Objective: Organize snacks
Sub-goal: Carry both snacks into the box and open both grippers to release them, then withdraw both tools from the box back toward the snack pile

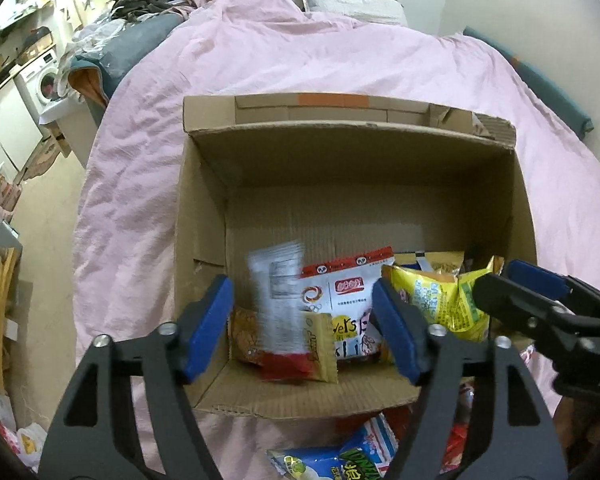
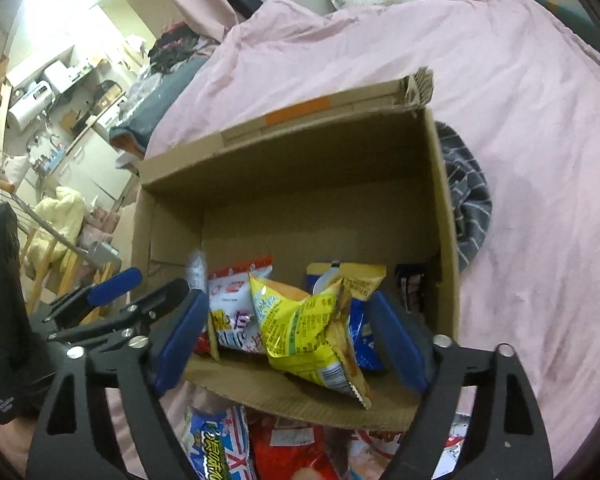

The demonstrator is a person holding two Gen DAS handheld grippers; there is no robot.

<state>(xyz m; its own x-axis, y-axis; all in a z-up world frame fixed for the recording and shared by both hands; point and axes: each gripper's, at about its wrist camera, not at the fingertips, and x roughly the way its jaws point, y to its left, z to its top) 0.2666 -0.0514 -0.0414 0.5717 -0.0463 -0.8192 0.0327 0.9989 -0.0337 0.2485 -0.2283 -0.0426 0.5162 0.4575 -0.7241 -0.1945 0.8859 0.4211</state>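
With both my left gripper (image 1: 304,320) and right gripper (image 2: 296,340) spread empty above the box (image 1: 352,152), the yellow bag (image 2: 304,328) inside looks light and crinkly, best pinched at its sealed edge.

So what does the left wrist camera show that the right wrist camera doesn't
Only the left wrist view shows a blurred white and red packet between the open left gripper jaws, and a washing machine far left.

Only the right wrist view shows a dark striped cloth on the bedding beside the box, and a dark packet in the box's right corner.

Both show the cardboard box, the yellow snack bag, the white snack bag and the pink bedding.
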